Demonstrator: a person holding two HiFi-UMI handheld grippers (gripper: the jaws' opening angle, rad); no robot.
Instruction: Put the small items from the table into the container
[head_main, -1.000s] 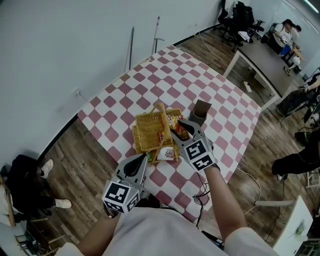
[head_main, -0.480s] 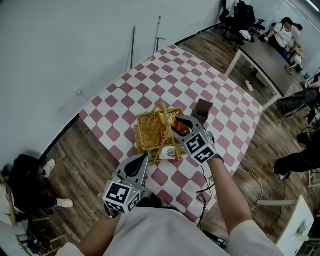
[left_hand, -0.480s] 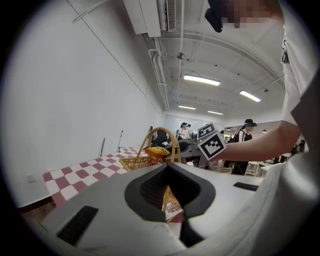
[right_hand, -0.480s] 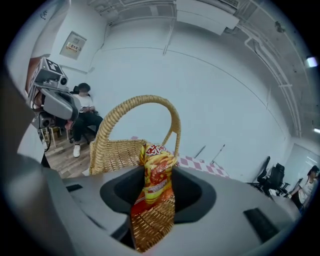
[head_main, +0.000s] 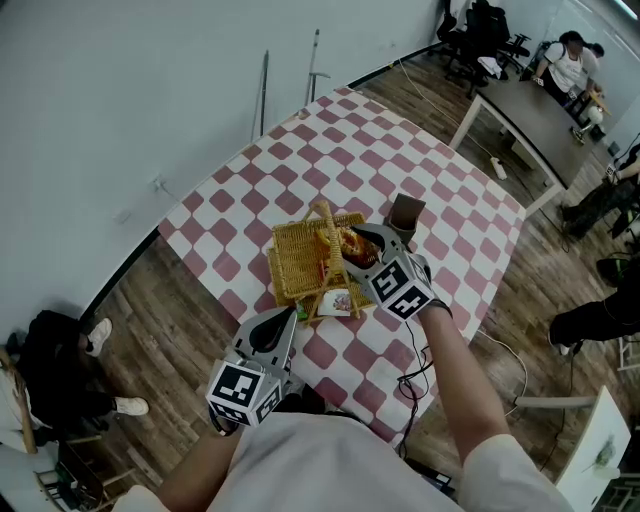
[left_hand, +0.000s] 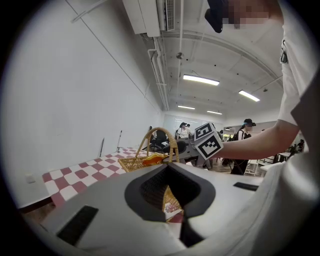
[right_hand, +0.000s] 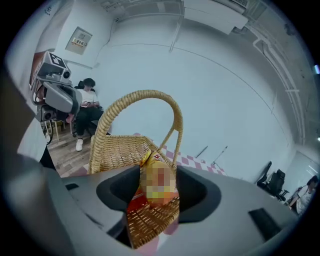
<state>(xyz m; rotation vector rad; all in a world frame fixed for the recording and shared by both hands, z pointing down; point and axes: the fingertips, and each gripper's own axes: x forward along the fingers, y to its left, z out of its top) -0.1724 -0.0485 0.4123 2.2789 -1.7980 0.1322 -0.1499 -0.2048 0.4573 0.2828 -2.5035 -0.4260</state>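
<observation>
- Right gripper (head_main: 362, 240) clenched on snack packet (right_hand: 156, 185)
- Since half a second ago it has moved up-frame; packet now low over the basket (head_main: 295, 262) at frame centre; drop looks close
- Left gripper (head_main: 280, 322) closed, empty, lower left; unmoved
- Another packet (head_main: 337, 301) at basket's lower edge

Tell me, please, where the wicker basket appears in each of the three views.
Head view: the wicker basket sits mid-picture on the checkered table.
Left gripper view: it is left of centre, just above the jaws.
Right gripper view: it fills the centre, with its handle arching over the jaws.
Shared landmark: the orange snack packet at its rim.
</observation>
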